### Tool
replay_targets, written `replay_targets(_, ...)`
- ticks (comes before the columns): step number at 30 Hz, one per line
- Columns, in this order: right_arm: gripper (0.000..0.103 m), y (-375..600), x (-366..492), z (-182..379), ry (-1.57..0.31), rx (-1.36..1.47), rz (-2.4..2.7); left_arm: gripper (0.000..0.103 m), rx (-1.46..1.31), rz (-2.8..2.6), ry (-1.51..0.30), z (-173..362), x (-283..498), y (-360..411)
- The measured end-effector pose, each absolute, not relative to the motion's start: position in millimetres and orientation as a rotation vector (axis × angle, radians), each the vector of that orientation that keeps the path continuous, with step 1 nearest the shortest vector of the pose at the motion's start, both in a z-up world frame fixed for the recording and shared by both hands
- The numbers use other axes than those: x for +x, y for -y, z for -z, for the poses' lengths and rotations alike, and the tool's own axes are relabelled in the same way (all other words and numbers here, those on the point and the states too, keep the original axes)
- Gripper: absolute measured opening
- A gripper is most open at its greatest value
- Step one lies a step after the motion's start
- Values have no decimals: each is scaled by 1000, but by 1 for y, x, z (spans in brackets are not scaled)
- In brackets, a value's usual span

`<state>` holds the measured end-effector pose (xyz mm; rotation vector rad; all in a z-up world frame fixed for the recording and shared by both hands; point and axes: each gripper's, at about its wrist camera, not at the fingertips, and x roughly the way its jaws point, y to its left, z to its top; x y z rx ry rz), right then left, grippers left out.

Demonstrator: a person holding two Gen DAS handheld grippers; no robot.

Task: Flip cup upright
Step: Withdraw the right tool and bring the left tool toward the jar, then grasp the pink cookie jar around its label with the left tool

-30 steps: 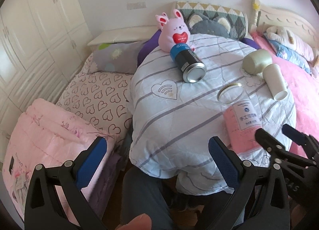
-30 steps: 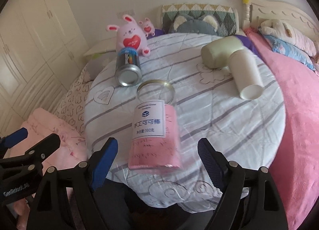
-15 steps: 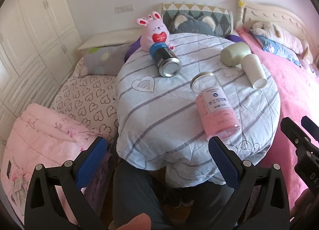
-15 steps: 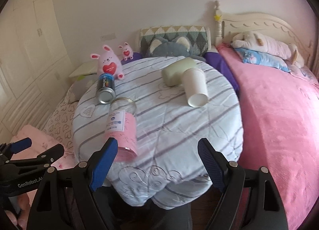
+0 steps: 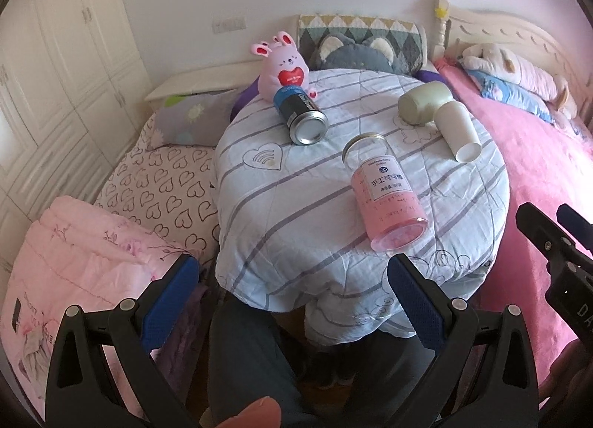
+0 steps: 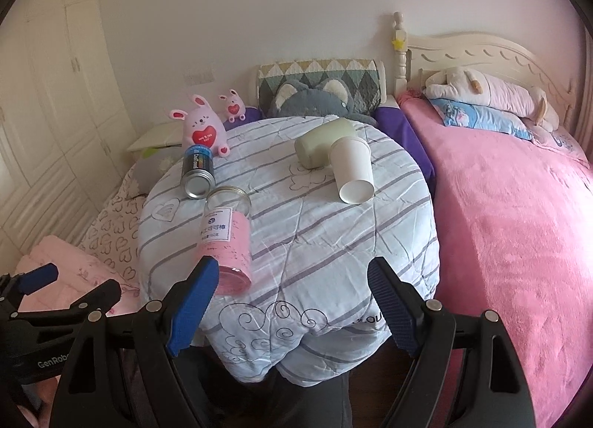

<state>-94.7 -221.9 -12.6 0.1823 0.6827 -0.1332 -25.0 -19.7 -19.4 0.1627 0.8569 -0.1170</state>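
left wrist view: left gripper (image 5: 289,279) hanging wide apart, empty, below round quilt-covered table (image 5: 281,242); white paper cup (image 5: 459,130) lying sideways at far right. right wrist view: right gripper (image 6: 292,289) gaping empty; paper cup (image 6: 353,170) lying beside green cup (image 6: 324,142).

both grippers, left gripper (image 5: 289,298) and right gripper (image 6: 292,302), hang spread wide (holding nothing).

The table (image 6: 415,242) itself is hidden under a draped quilt (image 6: 315,250). In the right wrist view, the right gripper's (image 6: 292,302) left finger (image 6: 192,305) covers the jar's (image 6: 226,239) near corner. The left gripper (image 6: 33,291) is cut off by the left edge. The jar's small label print is unreadable.
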Motion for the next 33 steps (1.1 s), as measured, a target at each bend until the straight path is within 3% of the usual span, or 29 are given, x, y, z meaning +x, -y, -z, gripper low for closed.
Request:
replay_targets(20, 84, 241, -88, 14, -692, 202, 106, 103, 193, 101, -869, 17, -22, 51)
replay_targets(33, 84, 288, -54, 31, -724, 257, 83, 103, 106, 131, -1008, 34, 35, 100)
